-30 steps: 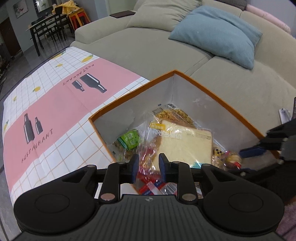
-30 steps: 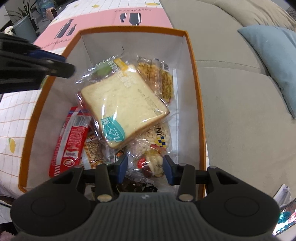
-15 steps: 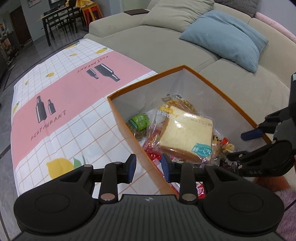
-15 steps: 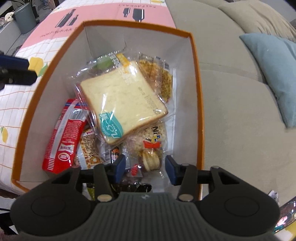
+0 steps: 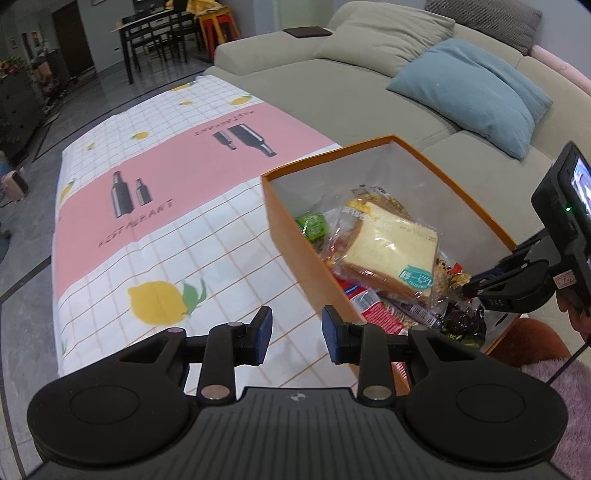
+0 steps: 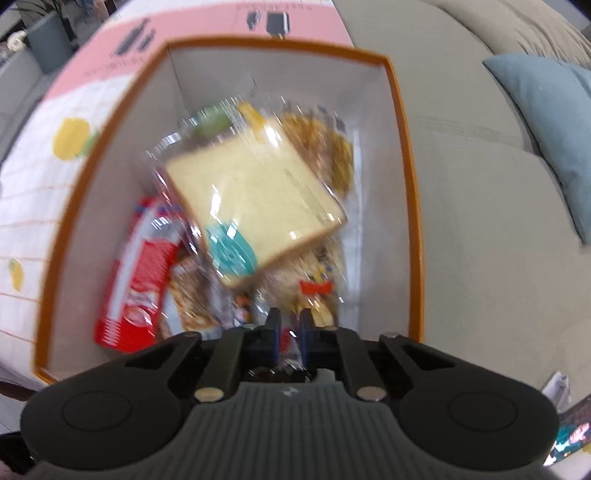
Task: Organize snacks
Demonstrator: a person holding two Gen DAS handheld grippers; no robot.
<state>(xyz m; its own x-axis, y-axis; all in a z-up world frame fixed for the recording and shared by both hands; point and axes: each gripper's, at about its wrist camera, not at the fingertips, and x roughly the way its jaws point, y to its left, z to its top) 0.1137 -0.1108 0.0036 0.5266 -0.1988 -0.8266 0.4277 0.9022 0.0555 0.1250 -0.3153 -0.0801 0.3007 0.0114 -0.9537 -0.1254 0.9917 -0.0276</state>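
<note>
An orange-rimmed box (image 5: 454, 188) stands on the table's right end with several wrapped snacks inside. A bagged slice of bread (image 5: 391, 251) lies on top, and the blurred right wrist view shows the bread (image 6: 258, 192) beside a red packet (image 6: 136, 273). My right gripper (image 6: 289, 328) points down into the near end of the box (image 6: 413, 221), jaws pressed together on a clear snack wrapper with red showing in it. In the left wrist view the right gripper (image 5: 467, 287) touches the snack pile. My left gripper (image 5: 295, 334) is open and holds nothing, above the tablecloth just left of the box.
A pink and white checked tablecloth (image 5: 166, 206) with lemon and bottle prints covers the table. A beige sofa (image 5: 332, 85) with a blue cushion (image 5: 469, 92) runs behind the box. A dark dining table and chairs (image 5: 155, 33) stand far back.
My left gripper pulled back out of the box, leftward over the tablecloth, and its jaws widened a little. My right gripper's jaws snapped together over the small snacks at the box's near end.
</note>
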